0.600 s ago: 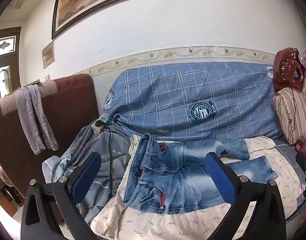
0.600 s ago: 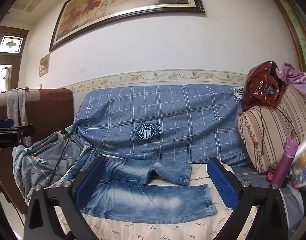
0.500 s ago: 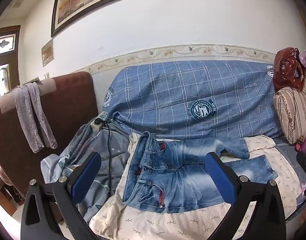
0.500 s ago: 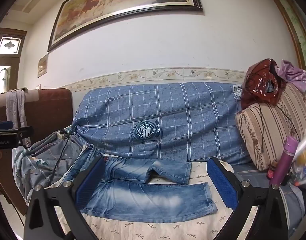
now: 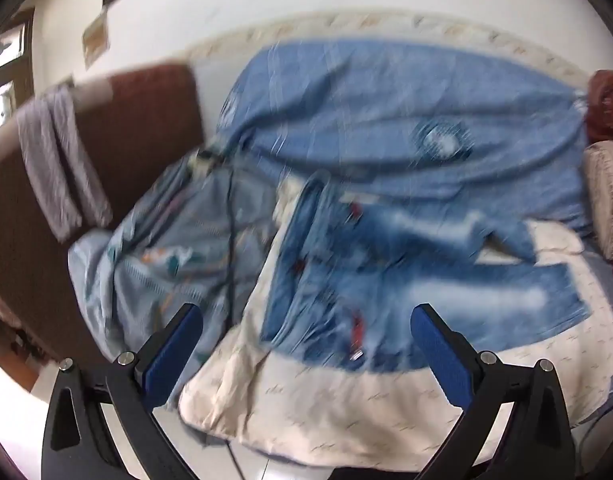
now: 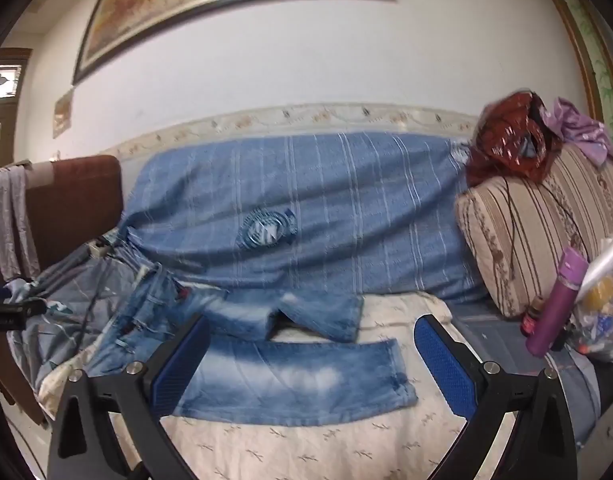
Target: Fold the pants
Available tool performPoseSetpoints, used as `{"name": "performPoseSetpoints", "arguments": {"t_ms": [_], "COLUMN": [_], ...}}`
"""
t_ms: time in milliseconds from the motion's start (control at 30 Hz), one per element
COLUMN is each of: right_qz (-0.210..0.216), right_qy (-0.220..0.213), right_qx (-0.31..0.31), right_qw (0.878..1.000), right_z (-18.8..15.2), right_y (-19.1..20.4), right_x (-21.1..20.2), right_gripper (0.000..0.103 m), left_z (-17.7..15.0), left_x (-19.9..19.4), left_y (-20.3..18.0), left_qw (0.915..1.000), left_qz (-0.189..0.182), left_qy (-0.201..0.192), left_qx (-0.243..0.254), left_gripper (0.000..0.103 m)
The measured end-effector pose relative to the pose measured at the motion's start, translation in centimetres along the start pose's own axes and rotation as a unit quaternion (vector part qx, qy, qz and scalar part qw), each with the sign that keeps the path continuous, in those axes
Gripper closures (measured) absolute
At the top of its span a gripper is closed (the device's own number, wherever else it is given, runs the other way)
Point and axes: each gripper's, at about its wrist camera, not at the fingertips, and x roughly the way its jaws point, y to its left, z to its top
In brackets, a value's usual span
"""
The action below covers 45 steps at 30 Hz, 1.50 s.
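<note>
Sofa-spread jeans (image 6: 290, 376) are soft, limp denim; with both tools (image 5: 306, 344) (image 6: 310, 356) apart and empty, I grip waistband and hems.

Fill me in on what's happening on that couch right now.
A person holds a two-finger gripper in each hand over a pair of jeans spread on a cream sheet on the couch. The left gripper and right gripper are both open and hold nothing. The jeans lie unfolded, waistband to the left, one leg bent back near the blue plaid cover. Folding has not begun.
</note>
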Motion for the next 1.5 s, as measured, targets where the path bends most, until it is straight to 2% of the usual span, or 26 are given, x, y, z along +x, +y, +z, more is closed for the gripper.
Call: {"name": "performPoseSetpoints", "arguments": {"t_ms": [233, 367, 533, 600, 667, 767, 900, 933, 1000, 1133, 1167, 1200, 1267, 1400, 1500], "right_qz": [-0.041, -0.056, -0.052, -0.047, -0.027, -0.016, -0.003, -0.039, -0.031, -0.006, -0.009, -0.013, -0.015, -0.021, -0.029], "right_qy": [0.072, 0.113, 0.15, 0.173, 0.199, 0.229, 0.227, 0.207, 0.208, 0.226, 0.227, 0.225, 0.217, 0.218, 0.213], "right_qx": [0.032, 0.049, 0.077, 0.108, 0.157, 0.21, 0.266, 0.281, 0.304, 0.334, 0.335, 0.336, 0.344, 0.351, 0.332], "right_qw": [0.996, 0.991, 0.984, 0.978, 0.967, 0.95, 0.937, 0.936, 0.929, 0.915, 0.914, 0.915, 0.914, 0.91, 0.918], "right_z": [-2.0, -3.8, -6.4, -7.9, -9.9, -12.2, -13.3, -13.3, -13.6, -14.1, -14.0, -14.0, -13.9, -14.0, -13.6], "right_y": [-4.1, -5.7, -8.0, -9.7, -11.9, -14.4, -16.3, -16.6, -17.0, -16.5, -16.3, -16.1, -16.1, -16.5, -15.9], "right_x": [5.1, 7.9, 11.2, 12.7, 14.3, 16.0, 17.1, 17.4, 18.4, 20.5, 21.0, 21.1, 21.0, 20.9, 20.7], "right_gripper": [0.0, 0.0, 0.001, 0.005, 0.021, 0.034, 0.035, 0.035, 0.036, 0.049, 0.05, 0.051, 0.064, 0.077, 0.08], "left_z": [-2.2, -1.8, -2.0, -2.4, -3.3, -4.7, -5.5, -5.6, -5.7, -6.0, -6.1, -6.2, -6.5, -7.0, -7.2], "left_x": [5.3, 7.0, 9.8, 10.9, 12.5, 14.1, 15.0, 15.0, 15.1, 15.4, 15.4, 15.6, 15.8, 16.9, 17.3], "left_y": [4.7, 6.3, 6.0, 5.6, 5.1, 4.8, 5.6, 5.6, 5.8, 6.7, 7.0, 7.2, 7.5, 7.4, 7.0], "left_qw": [0.9956, 0.9931, 0.9911, 0.9904, 0.989, 0.9868, 0.9852, 0.9855, 0.9853, 0.981, 0.9796, 0.9789, 0.977, 0.971, 0.9659], "left_qz": [0.054, 0.065, 0.068, 0.067, 0.069, 0.061, 0.048, 0.05, 0.05, 0.035, 0.035, 0.033, 0.026, 0.003, -0.029], "left_qy": [0.066, 0.083, 0.102, 0.113, 0.128, 0.147, 0.152, 0.149, 0.15, 0.162, 0.165, 0.167, 0.172, 0.193, 0.197], "left_qx": [-0.039, -0.05, -0.05, -0.042, -0.029, -0.032, -0.062, -0.064, -0.065, -0.101, -0.109, -0.113, -0.124, -0.141, -0.166], "left_gripper": [0.0, 0.0, 0.0, 0.0, 0.0, 0.0, 0.0, 0.0, 0.0, 0.0, 0.001, 0.005, 0.015, 0.031, 0.032]}}
